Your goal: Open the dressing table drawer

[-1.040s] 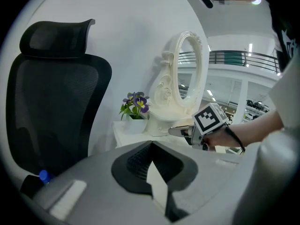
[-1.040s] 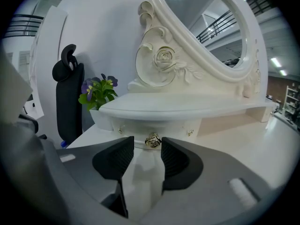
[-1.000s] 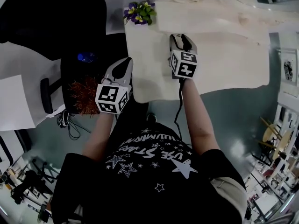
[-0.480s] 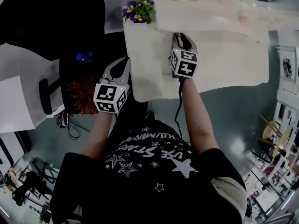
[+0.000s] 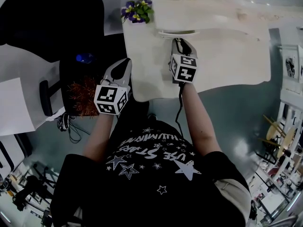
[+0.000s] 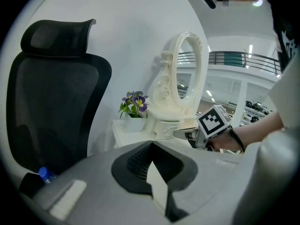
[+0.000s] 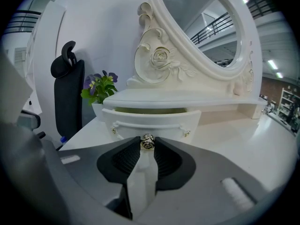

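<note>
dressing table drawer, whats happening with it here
A person holds a gripper in each hand. The fingers of the right gripper have just closed on the small metal knob of the drawer, which stands pulled out a little beneath the mirror shelf. The left gripper hangs shut and empty by the dressing table's left edge.

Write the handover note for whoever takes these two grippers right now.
Right gripper: its jaws have just been closing and are now shut on the drawer knob.
Left gripper: shut, empty, held beside the left edge of the white table.
Drawer: below the mirror, out only a crack; a narrow gap shows above its front.
Done: knob gripped, drawer started.
Left: pull the knob straight toward you, probably steadily, until the drawer stands open, then release.
</note>
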